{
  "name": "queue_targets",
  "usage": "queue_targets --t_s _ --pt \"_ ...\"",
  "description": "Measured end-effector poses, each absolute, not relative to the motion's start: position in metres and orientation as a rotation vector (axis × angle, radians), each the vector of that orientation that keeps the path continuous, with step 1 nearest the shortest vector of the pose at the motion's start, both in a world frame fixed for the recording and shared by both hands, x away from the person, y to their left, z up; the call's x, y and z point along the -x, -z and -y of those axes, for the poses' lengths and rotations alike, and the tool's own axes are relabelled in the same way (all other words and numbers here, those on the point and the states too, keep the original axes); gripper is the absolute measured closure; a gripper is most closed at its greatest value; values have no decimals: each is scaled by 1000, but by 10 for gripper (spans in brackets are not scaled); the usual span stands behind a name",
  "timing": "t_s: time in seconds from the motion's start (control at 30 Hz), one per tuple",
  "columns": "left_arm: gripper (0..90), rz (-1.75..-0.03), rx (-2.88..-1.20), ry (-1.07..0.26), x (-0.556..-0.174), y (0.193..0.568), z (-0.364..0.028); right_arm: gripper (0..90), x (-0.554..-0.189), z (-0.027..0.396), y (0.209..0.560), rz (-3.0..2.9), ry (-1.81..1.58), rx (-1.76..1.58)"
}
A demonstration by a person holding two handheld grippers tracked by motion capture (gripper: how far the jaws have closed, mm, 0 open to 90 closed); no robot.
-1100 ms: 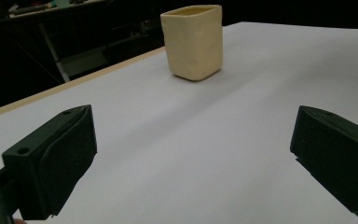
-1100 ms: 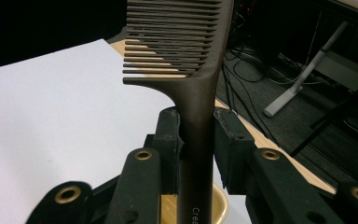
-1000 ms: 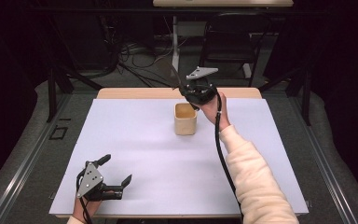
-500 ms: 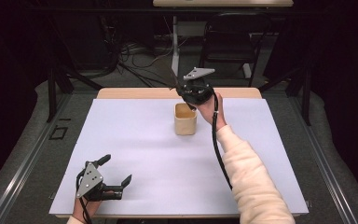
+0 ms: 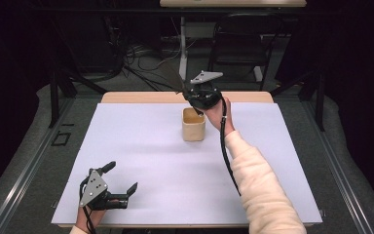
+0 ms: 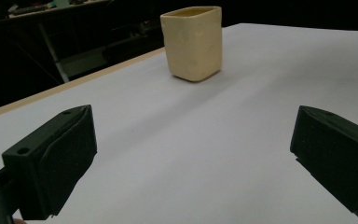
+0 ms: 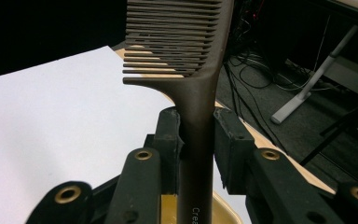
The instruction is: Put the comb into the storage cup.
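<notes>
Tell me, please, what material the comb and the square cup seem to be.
Comb: probably matte dark brown plastic, with thin moulded teeth and printed lettering on the handle. Cup: cream, smooth, thick rounded walls with faint mottling; possibly silicone or glazed ceramic, hard to tell.

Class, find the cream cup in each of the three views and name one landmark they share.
High view: cream cup stands at centre, just below the right tongs.
Left gripper view: cup at top centre, far ahead.
Right gripper view: its rim at the bottom edge, under the comb.
Shared landmark: white table sheet.
</notes>
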State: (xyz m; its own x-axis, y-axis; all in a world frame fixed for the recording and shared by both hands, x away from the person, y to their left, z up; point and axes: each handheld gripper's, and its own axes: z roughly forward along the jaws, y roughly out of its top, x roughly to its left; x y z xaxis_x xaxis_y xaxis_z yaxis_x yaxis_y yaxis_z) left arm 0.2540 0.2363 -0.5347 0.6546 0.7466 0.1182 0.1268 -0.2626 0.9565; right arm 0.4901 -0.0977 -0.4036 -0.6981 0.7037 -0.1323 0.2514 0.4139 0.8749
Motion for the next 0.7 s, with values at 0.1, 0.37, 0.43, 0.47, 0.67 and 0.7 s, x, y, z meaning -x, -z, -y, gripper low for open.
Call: queue_targets --t_s 0.1,0.37,0.43,0.47,0.67,0.7 --pt "3 -705 -1763 -698 -254 535 -237 722 -492 98 406 -2185 -1242 -815" --pt "3 -704 -1764 -699 -254 535 -237 722 -496 95 411 -2190 -1258 -824" --pt "3 -705 -1763 -699 -254 535 -236 722 -496 94 413 -2191 -1264 -829" --pt "3 -703 -1765 -698 -254 535 -236 722 -496 94 413 -2191 -1264 -828" --pt "3 -704 -1766 -698 -254 535 -237 722 -497 90 419 -2205 -1265 -824" --pt "3 -703 -1765 -699 -254 535 -237 722 -497 90 420 -2206 -1264 -824"
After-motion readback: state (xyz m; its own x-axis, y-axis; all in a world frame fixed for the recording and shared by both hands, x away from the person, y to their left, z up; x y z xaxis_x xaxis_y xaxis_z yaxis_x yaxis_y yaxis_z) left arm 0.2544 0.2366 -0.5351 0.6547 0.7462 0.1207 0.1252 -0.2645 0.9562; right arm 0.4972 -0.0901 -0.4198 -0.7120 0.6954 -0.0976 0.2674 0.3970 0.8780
